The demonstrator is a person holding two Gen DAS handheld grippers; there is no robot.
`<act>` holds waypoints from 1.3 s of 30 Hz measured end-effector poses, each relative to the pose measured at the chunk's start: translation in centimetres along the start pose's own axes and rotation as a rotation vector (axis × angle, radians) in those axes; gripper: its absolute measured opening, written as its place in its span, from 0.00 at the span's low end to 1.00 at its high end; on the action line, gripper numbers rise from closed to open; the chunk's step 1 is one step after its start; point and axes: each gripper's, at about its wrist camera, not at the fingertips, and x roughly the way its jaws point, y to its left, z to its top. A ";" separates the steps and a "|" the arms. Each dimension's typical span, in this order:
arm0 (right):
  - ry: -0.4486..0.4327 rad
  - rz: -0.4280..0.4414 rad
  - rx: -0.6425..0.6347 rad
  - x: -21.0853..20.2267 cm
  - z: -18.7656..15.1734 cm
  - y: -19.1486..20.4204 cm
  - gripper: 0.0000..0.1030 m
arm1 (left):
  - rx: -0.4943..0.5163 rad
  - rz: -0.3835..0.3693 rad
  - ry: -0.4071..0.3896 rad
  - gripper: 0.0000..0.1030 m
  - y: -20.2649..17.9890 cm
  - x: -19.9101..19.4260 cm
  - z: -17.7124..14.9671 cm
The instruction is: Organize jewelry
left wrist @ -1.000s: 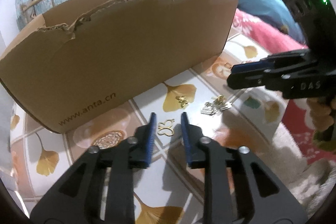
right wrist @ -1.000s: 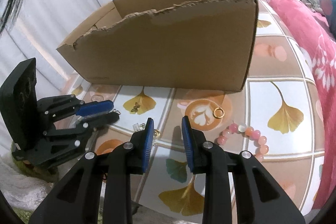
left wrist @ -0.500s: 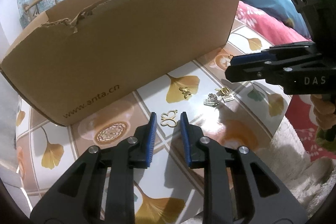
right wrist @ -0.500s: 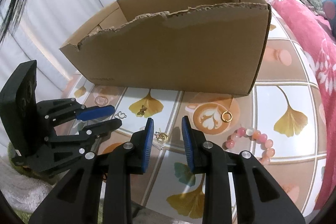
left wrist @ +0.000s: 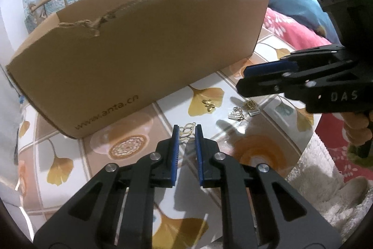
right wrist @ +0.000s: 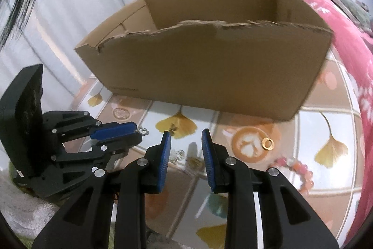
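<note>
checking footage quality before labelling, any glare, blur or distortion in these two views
Left wrist view: strong fisheye bend bows the cardboard box, white glare on the glossy tabletop beside the small charms, background wall blown out. Right wrist view: same barrel distortion, slight motion smear on the box's right edge, bead bracelet soft, gold ring readable.

Left gripper [left wrist: 187, 132]: pitched steeply downward, blue-padded fingers [left wrist: 175, 139] nearly together, having just been closing. Right gripper [right wrist: 185, 135]: pitched downward likewise, blue-padded fingers [right wrist: 166, 144] parted with a clear gap. A hand [left wrist: 356, 130] grasps its handle.
</note>
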 end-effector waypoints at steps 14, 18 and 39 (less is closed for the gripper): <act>0.060 -0.108 -0.084 3.5 0.5 3.4 0.27 | -0.055 0.032 -0.004 0.12 2.0 -0.5 -0.8; 0.061 -0.151 -0.083 3.9 0.2 4.2 0.26 | -0.063 0.026 -0.005 0.12 2.5 -0.5 -0.9; 0.067 -0.186 -0.021 5.2 0.7 5.1 0.07 | -0.076 0.018 -0.023 0.12 2.9 -0.6 -1.4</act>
